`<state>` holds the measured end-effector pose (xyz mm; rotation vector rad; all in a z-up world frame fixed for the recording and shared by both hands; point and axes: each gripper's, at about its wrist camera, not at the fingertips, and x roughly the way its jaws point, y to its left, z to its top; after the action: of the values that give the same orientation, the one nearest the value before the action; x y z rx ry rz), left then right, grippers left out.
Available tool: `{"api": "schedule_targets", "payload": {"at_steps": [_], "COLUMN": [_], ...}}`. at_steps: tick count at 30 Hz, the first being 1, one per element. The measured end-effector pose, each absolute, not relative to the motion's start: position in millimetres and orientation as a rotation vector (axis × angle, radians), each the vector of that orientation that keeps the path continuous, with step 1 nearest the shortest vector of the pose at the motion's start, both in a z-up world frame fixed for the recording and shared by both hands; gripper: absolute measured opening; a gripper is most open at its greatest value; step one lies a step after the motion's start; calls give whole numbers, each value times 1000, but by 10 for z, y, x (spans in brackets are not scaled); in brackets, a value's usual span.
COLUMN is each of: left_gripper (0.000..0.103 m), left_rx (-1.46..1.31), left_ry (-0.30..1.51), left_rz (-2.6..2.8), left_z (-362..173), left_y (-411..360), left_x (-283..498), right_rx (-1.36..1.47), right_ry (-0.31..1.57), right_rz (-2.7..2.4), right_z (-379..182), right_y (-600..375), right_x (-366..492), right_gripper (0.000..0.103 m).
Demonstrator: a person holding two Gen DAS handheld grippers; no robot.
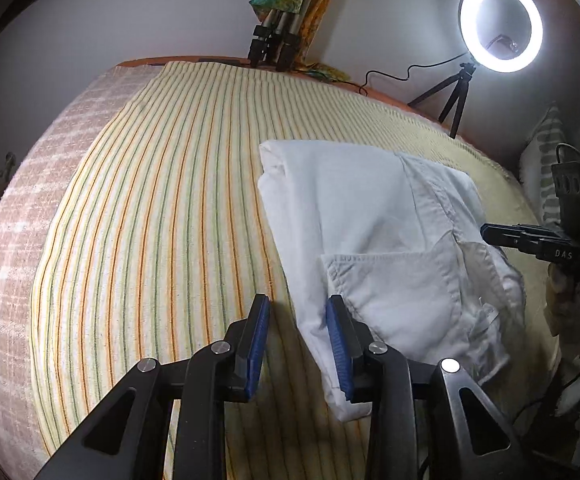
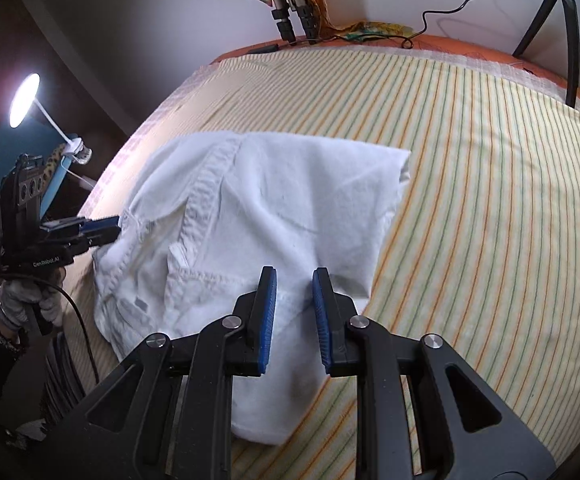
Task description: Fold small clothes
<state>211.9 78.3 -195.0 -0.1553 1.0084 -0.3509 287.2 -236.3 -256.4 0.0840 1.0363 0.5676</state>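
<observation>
From the left wrist view, the left hand-held gripper (image 1: 298,316) is released: its two blue pads stand apart with nothing between them. It hovers low over the near edge of the white garment (image 1: 374,232); one pad is over the cloth and the other over the striped bed cover (image 1: 161,200). I judge it is placed there so it can take this edge for the next fold. The garment lies on the bed, right of the middle in this view, already folded over at least once, with a patch pocket and seams facing up. At the right border the right hand-held gripper (image 1: 486,230) reaches sideways to the cloth edge; from here I cannot tell its state. A ring light (image 1: 500,24) on a small tripod stands behind the bed.

From the right wrist view, the right hand-held gripper (image 2: 294,280) is also released, its pads apart and empty, just above the near part of the garment (image 2: 290,200). The left hand-held gripper (image 2: 109,226) comes from the left side and meets the waistband area, probably to steady or lift that end. A desk lamp (image 2: 23,100) shines at the far left. No container is visible in either view.
</observation>
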Motion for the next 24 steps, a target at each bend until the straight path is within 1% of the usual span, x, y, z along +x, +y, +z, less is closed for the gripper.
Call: {"api": "schedule_targets", "payload": {"at_steps": [3, 6, 7, 8, 10, 13, 15, 16, 19, 24], "left_gripper": [31, 31, 31, 28, 29, 37, 48, 50, 52, 53], "left_rx": [-151, -154, -158, -170, -231, -349, -426, -475, -595, -659], "left_ry": [1015, 1025, 1026, 1025, 1024, 1003, 997, 1001, 1009, 1030], "left_rz": [-350, -337, -327, -310, -304, -321, -331, -341, -375, -381], "left_z": [-1941, -1928, -1916, -1905, -1884, -1830, -1804, -1806, -1834, -1931], "left_y": [800, 879, 932, 984, 1108, 1251, 1297, 1320, 1320, 1206], "left_x": [2080, 2023, 2005, 1980, 1930, 1883, 1887, 1904, 1981, 2140], "right_rx": [51, 75, 89, 102, 159, 274, 359, 400, 474, 515], "right_ry": [1046, 1063, 1064, 1064, 1060, 1037, 1024, 1022, 1024, 1044], "right_rz": [551, 528, 516, 503, 491, 502, 511, 519, 531, 527], "right_z": [-2594, -2565, -2547, -2536, -2508, -2483, -2481, -2492, -2552, -2681], "right_y": [-2397, -2514, -2565, -2612, -2725, -2858, -2922, -2941, -2944, -2866], "right_x": [2778, 2714, 2689, 2671, 2617, 2557, 2545, 2554, 2572, 2650], "right_gripper": [20, 22, 25, 27, 41, 53, 55, 56, 56, 56]}}
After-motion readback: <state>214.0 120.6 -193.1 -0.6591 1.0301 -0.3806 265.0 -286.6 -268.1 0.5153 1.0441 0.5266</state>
